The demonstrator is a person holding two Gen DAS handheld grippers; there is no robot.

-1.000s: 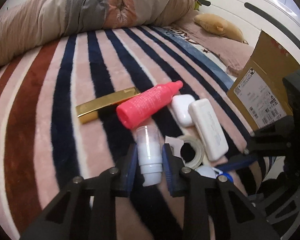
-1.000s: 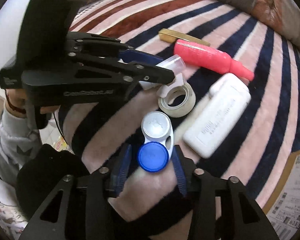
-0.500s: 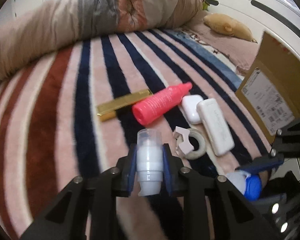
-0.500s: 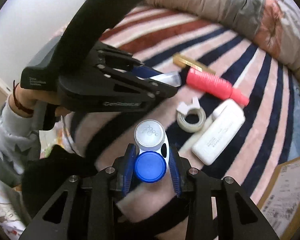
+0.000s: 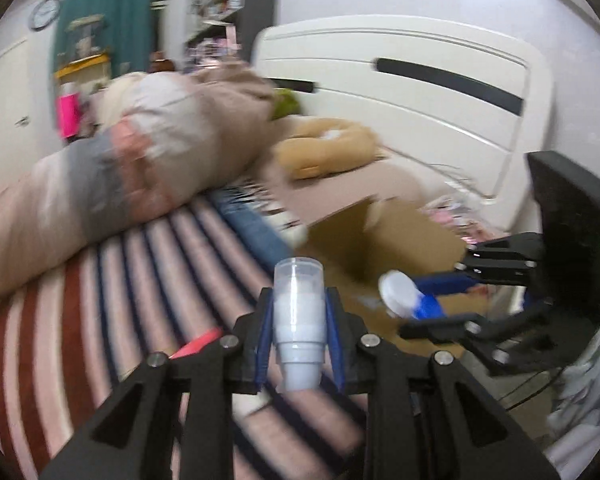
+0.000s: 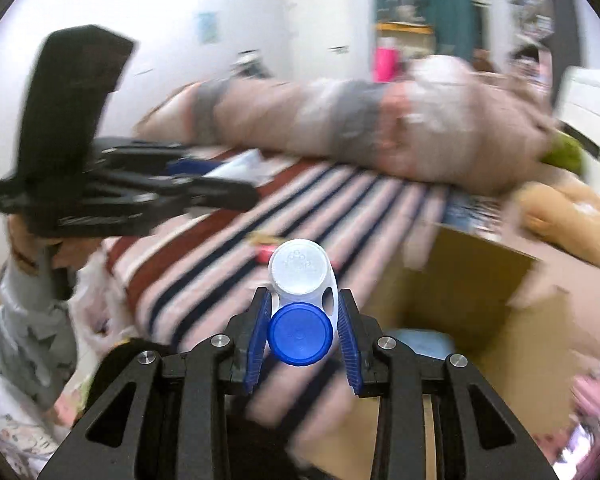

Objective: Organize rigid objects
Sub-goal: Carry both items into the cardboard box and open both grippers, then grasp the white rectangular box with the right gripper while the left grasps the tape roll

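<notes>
My left gripper (image 5: 299, 322) is shut on a small white pump bottle with a clear cap (image 5: 299, 312), held well above the striped blanket (image 5: 112, 300). My right gripper (image 6: 302, 330) is shut on a white contact lens case with a blue lid (image 6: 300, 304), raised near the open cardboard box (image 6: 472, 288). In the left wrist view the right gripper (image 5: 428, 298) with the lens case (image 5: 404, 292) hangs in front of the box (image 5: 384, 236). The left gripper (image 6: 204, 184) shows at the left of the right wrist view. A tip of the pink bottle (image 5: 198, 342) peeks out behind my left fingers.
A rolled quilt (image 5: 100, 176) lies along the far side of the bed. A tan plush cushion (image 5: 324, 148) rests beyond the box by the white headboard (image 5: 420, 92). A person's hand and grey sleeve (image 6: 32, 280) hold the left gripper. Both views are blurred.
Both grippers have risen off the blanket with their objects and swung toward the cardboard box. The other items on the blanket have dropped out of view below.
</notes>
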